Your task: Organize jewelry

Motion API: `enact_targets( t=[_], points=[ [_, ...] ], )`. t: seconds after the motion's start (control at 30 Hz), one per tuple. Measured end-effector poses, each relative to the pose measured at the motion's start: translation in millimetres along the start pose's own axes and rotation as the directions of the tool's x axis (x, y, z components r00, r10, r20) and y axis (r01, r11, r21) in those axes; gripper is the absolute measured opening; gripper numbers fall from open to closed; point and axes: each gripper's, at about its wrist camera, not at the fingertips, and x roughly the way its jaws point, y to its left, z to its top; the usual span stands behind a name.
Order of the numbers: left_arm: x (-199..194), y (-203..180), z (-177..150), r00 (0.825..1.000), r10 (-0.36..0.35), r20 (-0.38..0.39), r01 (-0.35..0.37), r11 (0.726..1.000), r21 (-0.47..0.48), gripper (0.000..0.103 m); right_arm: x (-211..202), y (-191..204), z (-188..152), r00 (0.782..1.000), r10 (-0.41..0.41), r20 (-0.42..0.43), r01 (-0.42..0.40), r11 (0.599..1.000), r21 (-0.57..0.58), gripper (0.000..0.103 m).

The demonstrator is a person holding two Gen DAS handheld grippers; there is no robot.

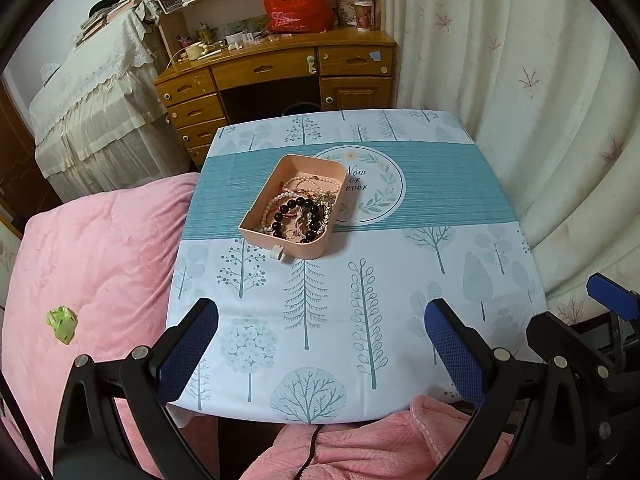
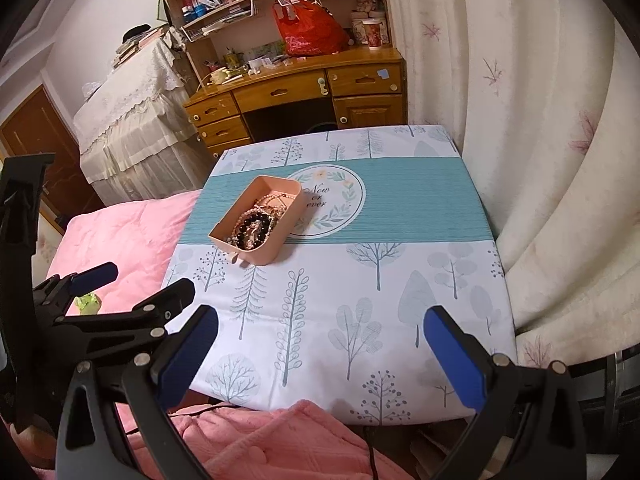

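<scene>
A shallow pink tray point(image 1: 256, 216) point(image 2: 224, 236) sits on the teal band of the tree-print tablecloth, left of a round "Now or never" emblem. Inside lie tangled jewelry: a black bead bracelet point(image 1: 298, 206) point(image 2: 250, 226), pearl strands point(image 1: 308, 180) point(image 2: 272, 200) and metal pieces. A small white tab point(image 1: 277, 253) sticks out of the tray's near wall. My left gripper point(image 1: 322, 314) hangs open over the table's near edge, well short of the tray. My right gripper point(image 2: 320, 322) is open too, beside it on the right, with nothing between its fingers.
The table point(image 1: 460, 264) point(image 2: 440, 280) stands between a pink quilted bed point(image 1: 92, 252) on the left and a cream curtain point(image 1: 540, 100) on the right. A wooden desk with shelves point(image 1: 280, 68) is behind. Pink fleece point(image 2: 260, 440) lies at the near edge. A green wrapper point(image 1: 62, 322) rests on the bed.
</scene>
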Motion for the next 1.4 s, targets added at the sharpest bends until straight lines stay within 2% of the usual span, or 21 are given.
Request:
enact_targets(
  t=[1.4],
  points=[
    [-4.5,-0.7,-7.0,1.000,0.008,-0.003,-0.009,1.000,-0.017,0.102,2.7,5.2,-4.9,1.000,-0.002,-0.020,0.002,1.000,-0.019,0.103]
  ],
)
